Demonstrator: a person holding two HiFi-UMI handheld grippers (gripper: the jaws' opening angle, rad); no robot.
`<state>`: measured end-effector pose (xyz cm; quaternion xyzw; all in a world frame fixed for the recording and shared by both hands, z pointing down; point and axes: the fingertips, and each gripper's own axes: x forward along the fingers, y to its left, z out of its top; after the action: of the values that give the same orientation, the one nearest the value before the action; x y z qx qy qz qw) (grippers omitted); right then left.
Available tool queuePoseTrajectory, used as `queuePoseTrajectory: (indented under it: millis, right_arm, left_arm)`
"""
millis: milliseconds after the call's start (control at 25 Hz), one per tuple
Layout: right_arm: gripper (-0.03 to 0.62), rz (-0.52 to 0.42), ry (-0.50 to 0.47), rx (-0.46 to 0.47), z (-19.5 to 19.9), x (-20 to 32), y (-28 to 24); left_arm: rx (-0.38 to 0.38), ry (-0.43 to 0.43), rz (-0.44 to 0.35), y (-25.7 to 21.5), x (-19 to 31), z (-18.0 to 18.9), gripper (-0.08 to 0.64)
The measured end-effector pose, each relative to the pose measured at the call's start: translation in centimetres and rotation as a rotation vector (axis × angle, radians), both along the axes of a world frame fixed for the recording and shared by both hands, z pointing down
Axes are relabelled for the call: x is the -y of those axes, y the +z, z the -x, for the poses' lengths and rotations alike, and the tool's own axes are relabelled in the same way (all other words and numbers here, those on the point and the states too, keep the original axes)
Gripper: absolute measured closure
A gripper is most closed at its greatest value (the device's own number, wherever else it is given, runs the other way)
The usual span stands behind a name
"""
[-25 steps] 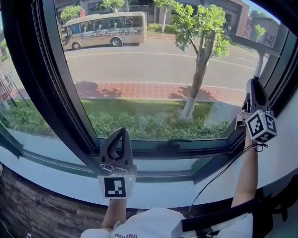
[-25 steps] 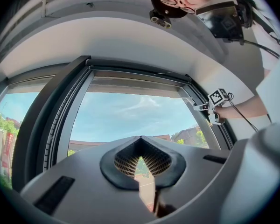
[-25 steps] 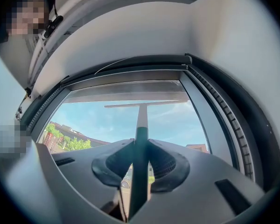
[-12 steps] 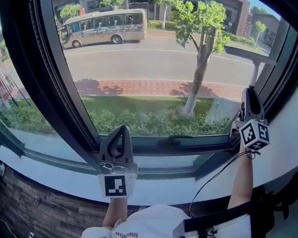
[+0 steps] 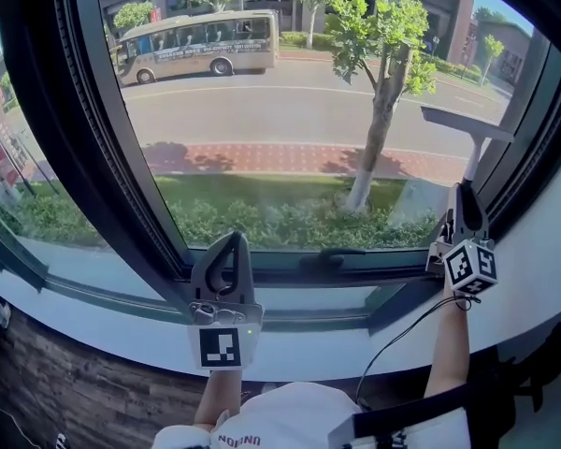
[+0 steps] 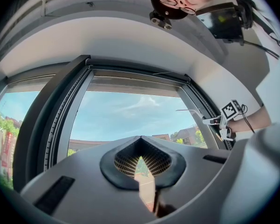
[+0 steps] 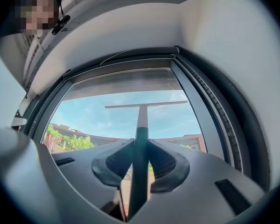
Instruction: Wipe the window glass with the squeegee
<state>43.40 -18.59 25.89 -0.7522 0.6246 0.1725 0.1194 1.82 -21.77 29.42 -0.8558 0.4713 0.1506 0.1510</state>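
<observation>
The squeegee (image 5: 466,122) has a grey T-shaped blade on a thin handle, at the right side of the window glass (image 5: 280,138). My right gripper (image 5: 463,193) is shut on its handle, just above the bottom frame in the lower right corner. In the right gripper view the dark handle (image 7: 141,146) runs up between the jaws to the crossbar (image 7: 144,105) in front of the sky. My left gripper (image 5: 230,241) points at the bottom frame left of centre, jaws closed on nothing (image 6: 141,140). Far to the right in the left gripper view is the squeegee (image 6: 192,111).
A thick black mullion (image 5: 84,148) bounds the pane on the left, and a black frame (image 5: 528,148) on the right. A window handle (image 5: 329,253) lies on the bottom frame between the grippers. A white sill (image 5: 355,349) runs below. A cable (image 5: 402,330) hangs from the right gripper.
My right gripper has come down the right side of the glass with the squeegee, a little leftward. The left gripper has hardly moved.
</observation>
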Motion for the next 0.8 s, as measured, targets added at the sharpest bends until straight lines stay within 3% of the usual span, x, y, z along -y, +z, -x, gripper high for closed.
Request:
queuePoseTrajectory:
  millis: [800]
  right_arm:
    - [0.495,0.122,0.006,0.111,0.6,-1.8,10.1]
  left_arm:
    - [0.016,0.0,0.015,0.5,-0.2,0.2,0.565]
